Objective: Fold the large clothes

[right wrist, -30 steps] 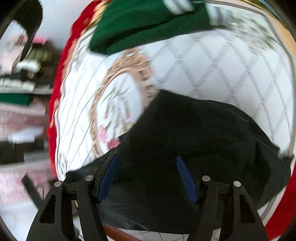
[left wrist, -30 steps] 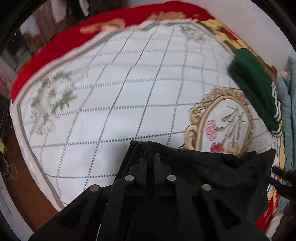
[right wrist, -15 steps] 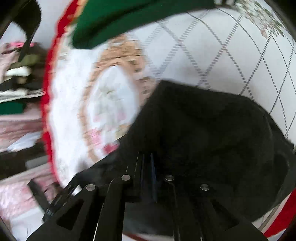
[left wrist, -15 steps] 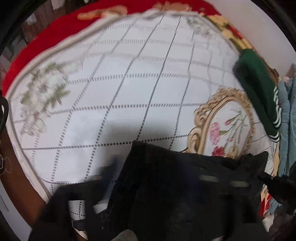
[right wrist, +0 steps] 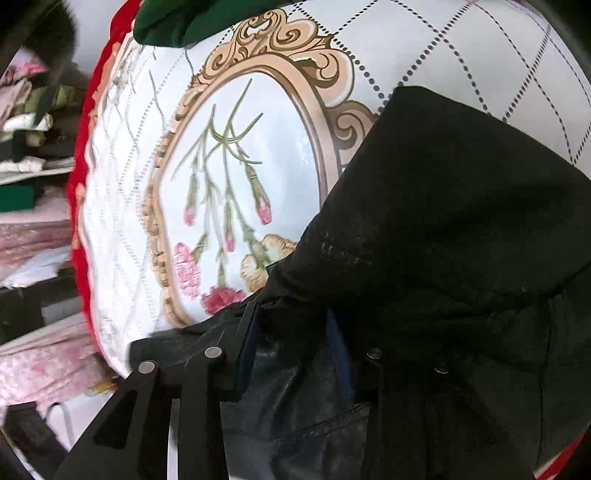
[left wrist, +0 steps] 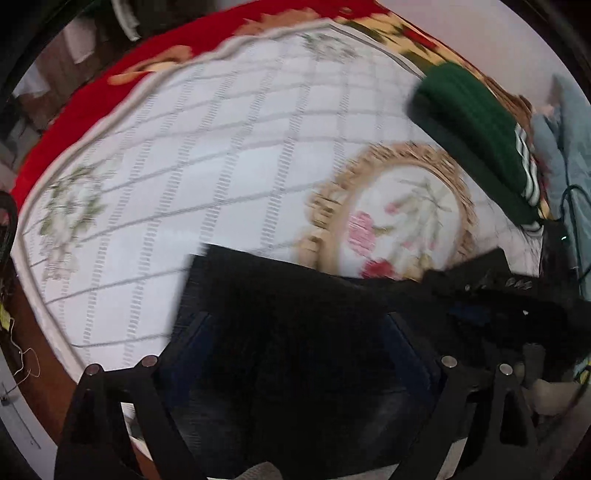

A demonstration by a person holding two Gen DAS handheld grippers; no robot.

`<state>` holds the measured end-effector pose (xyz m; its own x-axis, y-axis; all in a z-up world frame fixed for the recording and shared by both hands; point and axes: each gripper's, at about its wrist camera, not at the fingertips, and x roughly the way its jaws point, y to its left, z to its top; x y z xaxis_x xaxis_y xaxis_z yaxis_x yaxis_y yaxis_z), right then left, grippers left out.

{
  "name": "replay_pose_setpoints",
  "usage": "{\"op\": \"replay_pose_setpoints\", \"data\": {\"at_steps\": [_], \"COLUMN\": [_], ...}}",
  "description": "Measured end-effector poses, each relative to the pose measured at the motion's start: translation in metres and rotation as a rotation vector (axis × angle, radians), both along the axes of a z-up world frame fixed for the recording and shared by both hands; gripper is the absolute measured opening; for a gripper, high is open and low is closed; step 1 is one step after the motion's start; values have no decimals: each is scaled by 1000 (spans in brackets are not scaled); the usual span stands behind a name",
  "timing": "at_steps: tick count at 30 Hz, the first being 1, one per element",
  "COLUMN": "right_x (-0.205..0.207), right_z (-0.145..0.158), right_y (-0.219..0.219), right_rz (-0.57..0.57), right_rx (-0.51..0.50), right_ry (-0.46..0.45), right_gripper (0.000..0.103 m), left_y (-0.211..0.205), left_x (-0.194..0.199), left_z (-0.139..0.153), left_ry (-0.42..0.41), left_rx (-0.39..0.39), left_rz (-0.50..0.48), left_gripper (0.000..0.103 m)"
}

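A black garment [left wrist: 295, 314] lies at the near edge of a table under a white cloth with a grid pattern [left wrist: 221, 166]. My left gripper [left wrist: 299, 332] is open, its fingers spread wide over the garment. In the right wrist view the same garment [right wrist: 461, 229] lies folded over, with a shiny leather-like part near the fingers. My right gripper [right wrist: 295, 339] is partly open with black fabric lying between its blue pads. The right gripper also shows at the right of the left wrist view [left wrist: 491, 291].
A folded green garment with white stripes [left wrist: 476, 136] lies at the table's far right, also seen in the right wrist view [right wrist: 184, 18]. A gold-framed flower print [right wrist: 240, 184] marks the cloth. Light blue fabric [left wrist: 569, 140] lies beyond. Shelves of clothes [right wrist: 33, 147] stand beside the table.
My left gripper was shut on the black garment and has opened wide. My right gripper shut half a second ago and now stands partly open. The garment lies flatter on the table.
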<state>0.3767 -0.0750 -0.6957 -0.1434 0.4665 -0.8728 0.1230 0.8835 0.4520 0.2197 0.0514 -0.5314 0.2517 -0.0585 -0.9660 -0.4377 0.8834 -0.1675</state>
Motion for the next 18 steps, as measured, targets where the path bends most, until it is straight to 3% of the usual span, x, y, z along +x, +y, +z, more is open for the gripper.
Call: {"op": "replay_pose_setpoints", "data": {"at_steps": [2, 4, 6, 8, 12, 14, 16, 18], "right_x": [-5, -17, -40, -67, -118, -134, -136, -134], "right_z": [10, 29, 56, 66, 46, 20, -10, -30], "right_y": [-18, -50, -102, -155, -252, -276, -289, -285], "right_rz": [-43, -97, -177, -281, -477, -536, -598, -630], "right_rx": [94, 109, 56, -17, -157, -88, 114, 232], "right_ry": [6, -40, -134, -165, -84, -52, -59, -89], "right_gripper": [44, 52, 71, 74, 74, 74, 74, 75], "left_y": [-19, -39, -58, -72, -77, -75, -75, -75], "left_x": [9, 22, 35, 47, 59, 61, 61, 61], "left_z": [-3, -9, -20, -37, -67, -70, -70, -70], "left_ry": [-4, -5, -3, 22, 49, 41, 39, 39], "left_rx": [-23, -26, -29, -37, -34, -46, -42, -41], "left_rz": [-31, -66, -94, -126, -148, -148, -158, -162], "left_gripper": [92, 92, 92, 92, 99, 101, 101, 101]}}
